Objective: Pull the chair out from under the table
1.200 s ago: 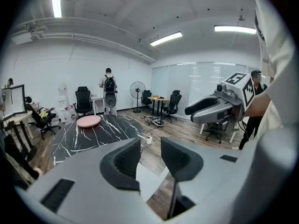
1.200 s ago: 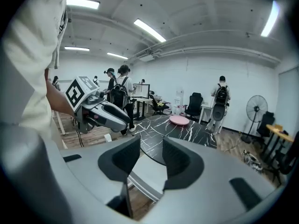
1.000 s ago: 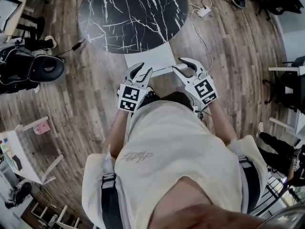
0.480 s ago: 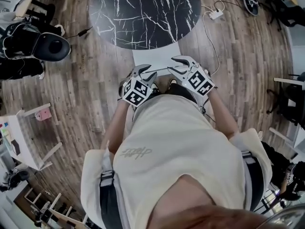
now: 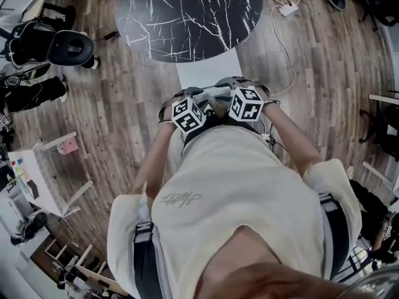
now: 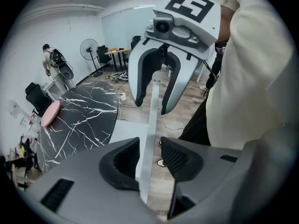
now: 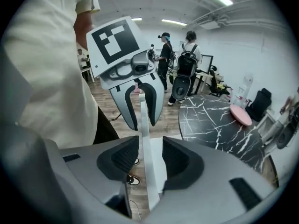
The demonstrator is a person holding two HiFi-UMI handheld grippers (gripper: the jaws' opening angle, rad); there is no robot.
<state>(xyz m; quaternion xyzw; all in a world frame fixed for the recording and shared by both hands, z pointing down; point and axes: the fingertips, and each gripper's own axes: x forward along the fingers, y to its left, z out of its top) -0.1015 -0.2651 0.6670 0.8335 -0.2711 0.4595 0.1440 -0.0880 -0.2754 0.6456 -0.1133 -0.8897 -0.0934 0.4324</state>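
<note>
Here, white chair, thin flat backrest, square pale seat

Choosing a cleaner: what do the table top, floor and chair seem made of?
The table top: black marble or marble-look, white veins, smooth; floor: wood or wood-look planks, grain and seams show; chair: smooth white, maybe plastic or painted wood.
</note>
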